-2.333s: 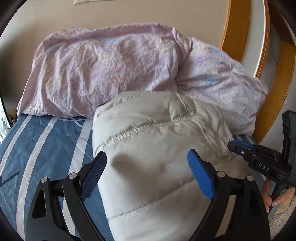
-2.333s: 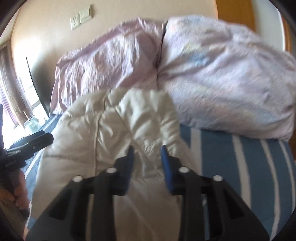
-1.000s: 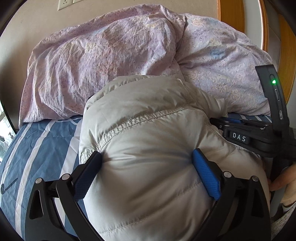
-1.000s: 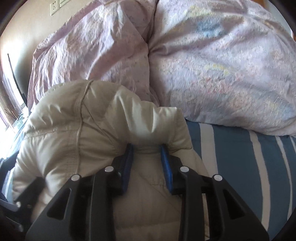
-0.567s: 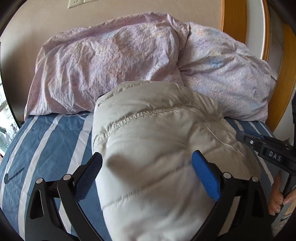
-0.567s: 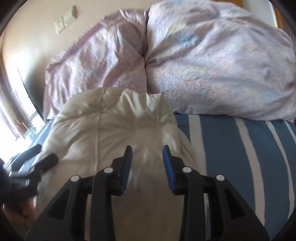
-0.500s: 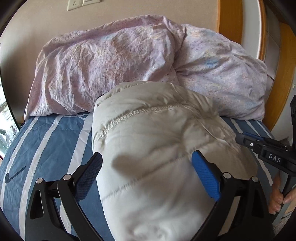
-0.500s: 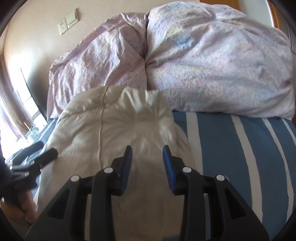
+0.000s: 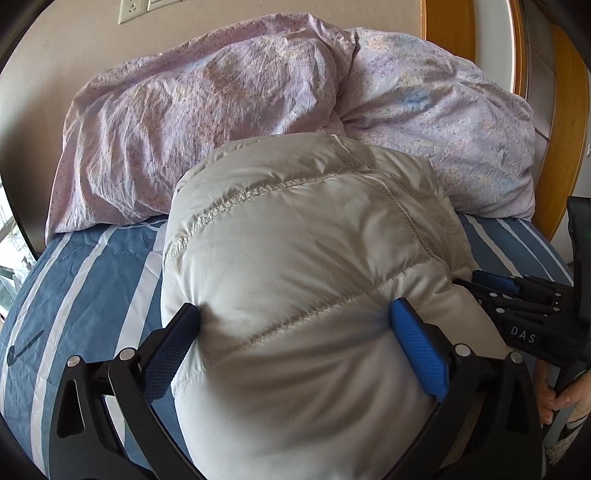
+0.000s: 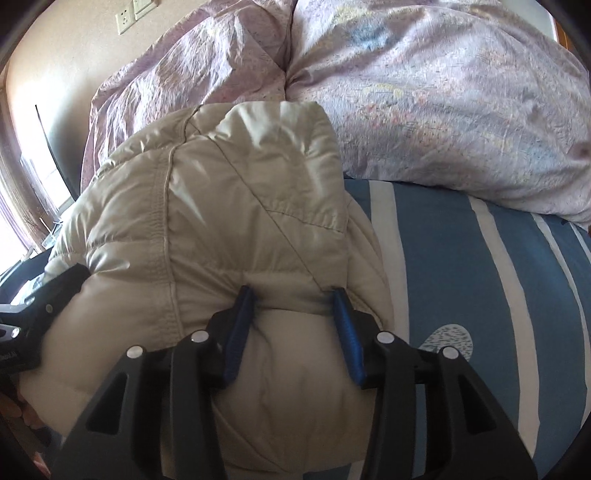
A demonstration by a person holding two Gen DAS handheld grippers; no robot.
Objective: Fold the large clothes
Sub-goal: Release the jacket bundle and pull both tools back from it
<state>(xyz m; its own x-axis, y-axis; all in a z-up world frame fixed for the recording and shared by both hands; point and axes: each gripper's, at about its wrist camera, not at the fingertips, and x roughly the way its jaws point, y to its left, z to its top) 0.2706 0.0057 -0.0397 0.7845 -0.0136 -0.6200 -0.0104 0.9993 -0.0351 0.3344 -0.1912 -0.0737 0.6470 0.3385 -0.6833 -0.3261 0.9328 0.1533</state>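
Observation:
A puffy off-white down jacket point(image 9: 295, 229) lies folded into a thick bundle on the blue striped bed sheet point(image 9: 92, 266). My left gripper point(image 9: 293, 314) straddles its near end with jaws spread wide, and the padding bulges up between the blue pads. In the right wrist view the jacket point(image 10: 221, 192) fills the middle. My right gripper point(image 10: 291, 295) is pushed into its right side. Its jaws are opening, with a soft ridge of jacket lying between them. The right gripper's tips point(image 9: 491, 284) show at the jacket's right edge, the left gripper point(image 10: 70, 280) at its left.
A crumpled pink quilt point(image 9: 203, 110) is heaped against the wall right behind the jacket. A wooden bed frame point(image 9: 561, 147) rises at the right. Wall sockets point(image 9: 129, 11) sit above the quilt. A person's hand point(image 9: 565, 398) holds the right gripper's handle. Striped sheet point(image 10: 461, 258) lies bare on the right.
The right gripper let go of the jacket fold, drew back, then pushed in again with wider jaws. The left gripper moved in, and the jacket now bulges between its fingers.

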